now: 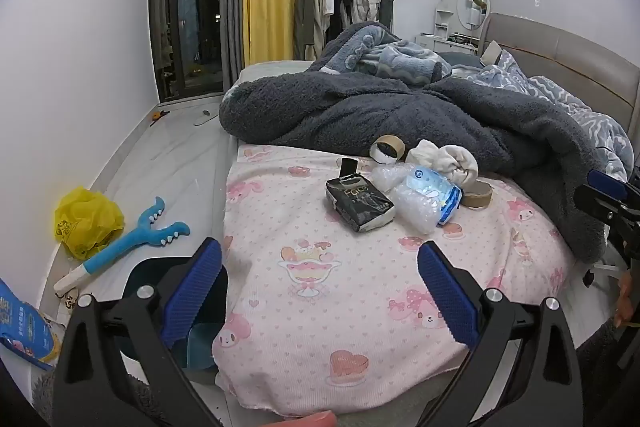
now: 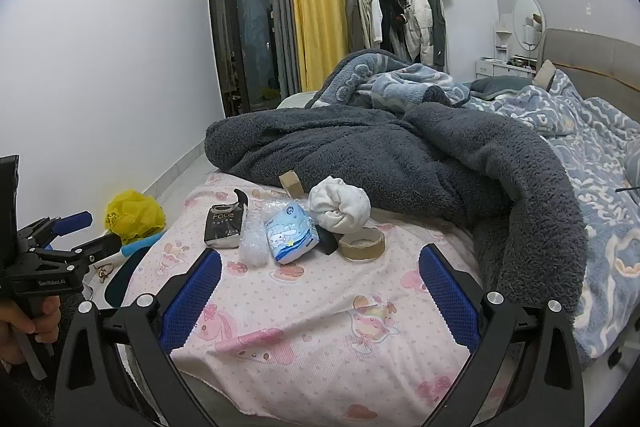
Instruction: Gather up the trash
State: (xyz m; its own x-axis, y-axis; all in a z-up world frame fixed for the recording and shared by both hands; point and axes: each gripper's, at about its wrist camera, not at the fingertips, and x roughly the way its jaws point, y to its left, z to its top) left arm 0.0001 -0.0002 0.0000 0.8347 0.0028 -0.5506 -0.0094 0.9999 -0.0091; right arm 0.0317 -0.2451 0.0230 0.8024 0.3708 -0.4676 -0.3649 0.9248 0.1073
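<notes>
On the pink cotton bed sheet (image 1: 320,287), trash clusters: boxy black tissue pack (image 1: 359,201), crinkly bubble wrap (image 1: 412,209), cardboard tape ring (image 2: 362,243); left gripper (image 1: 320,291) and right gripper (image 2: 320,291) both spread wide, empty

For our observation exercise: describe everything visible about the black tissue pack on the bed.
The black tissue pack is a soft, crinkled plastic brick with pale "Face" lettering and a torn-open top. It lies flat on the pink patterned sheet, tilted diagonally, beside the clear bubble wrap. Whether they touch is unclear. Nothing grips it.
</notes>
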